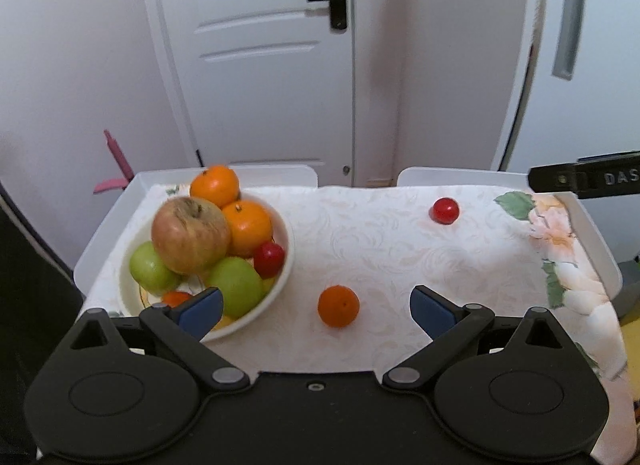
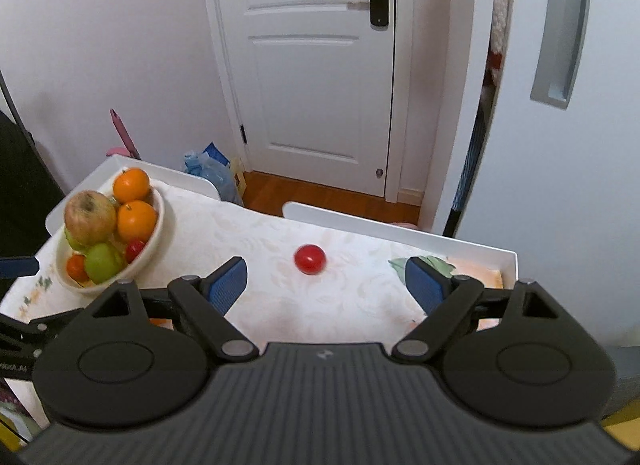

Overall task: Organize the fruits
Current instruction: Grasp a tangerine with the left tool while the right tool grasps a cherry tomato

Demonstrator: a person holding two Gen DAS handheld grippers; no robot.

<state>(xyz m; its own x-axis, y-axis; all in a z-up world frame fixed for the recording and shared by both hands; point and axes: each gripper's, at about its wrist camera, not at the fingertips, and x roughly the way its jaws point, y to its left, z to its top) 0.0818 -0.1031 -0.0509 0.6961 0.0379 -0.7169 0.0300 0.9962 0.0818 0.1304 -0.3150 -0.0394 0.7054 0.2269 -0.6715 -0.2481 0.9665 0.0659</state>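
Note:
A white bowl (image 1: 285, 261) piled with a large apple (image 1: 190, 233), oranges, green apples and a small red fruit stands at the table's left. A loose orange (image 1: 338, 306) lies on the cloth between the wide blue pads of my left gripper (image 1: 316, 307), untouched. A small red fruit (image 1: 445, 210) lies farther right. In the right wrist view that red fruit (image 2: 309, 259) lies just beyond my right gripper (image 2: 326, 285), whose pads stand wide apart with nothing between them. The bowl (image 2: 160, 221) sits to its left.
The table is a white tray-like top with a raised rim (image 1: 596, 233) under a floral cloth (image 1: 380, 245). A white door (image 1: 260, 65) and walls stand behind. A blue bag (image 2: 210, 169) sits on the floor past the table's far edge.

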